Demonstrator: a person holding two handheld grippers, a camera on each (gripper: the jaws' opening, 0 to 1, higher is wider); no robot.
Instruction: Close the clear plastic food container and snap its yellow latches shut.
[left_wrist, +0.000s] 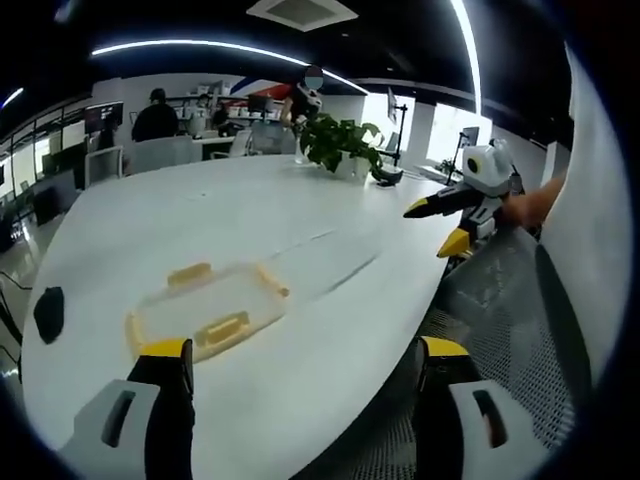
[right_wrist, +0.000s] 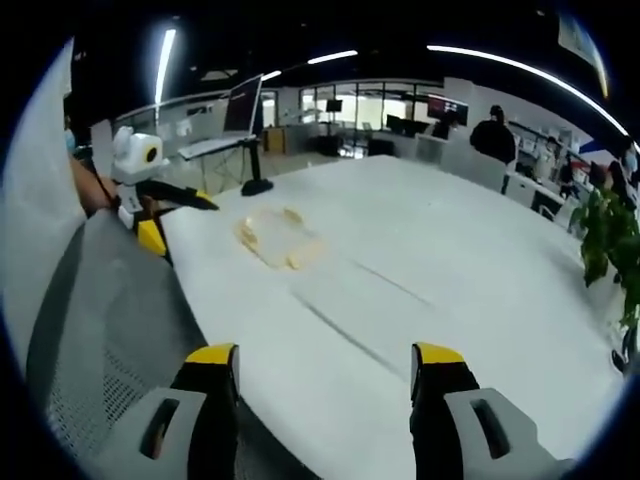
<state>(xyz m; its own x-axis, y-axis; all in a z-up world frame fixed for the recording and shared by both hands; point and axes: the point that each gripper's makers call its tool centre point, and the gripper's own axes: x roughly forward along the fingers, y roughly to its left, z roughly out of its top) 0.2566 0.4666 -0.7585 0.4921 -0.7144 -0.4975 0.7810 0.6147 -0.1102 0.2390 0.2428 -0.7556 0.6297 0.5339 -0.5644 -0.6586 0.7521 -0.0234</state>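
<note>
Container (left_wrist: 208, 308) flat on the white table (left_wrist: 300, 230), both grippers off it.
Left gripper (left_wrist: 300, 362) gapes wide just short of its near yellow latch (left_wrist: 222, 330); right gripper (right_wrist: 325, 372) gapes too, well away; a potted plant (left_wrist: 335, 142) stands beyond.

container (left_wrist: 208, 305): clear, yellow latches | table (left_wrist: 300, 210): white | plant (left_wrist: 335, 140): green | chair (right_wrist: 110, 330): seemingly grey mesh

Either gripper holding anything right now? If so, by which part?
Nothing held. Left gripper and right gripper are both open and empty; the clear plastic food container with yellow latches sits untouched on the white table.
</note>
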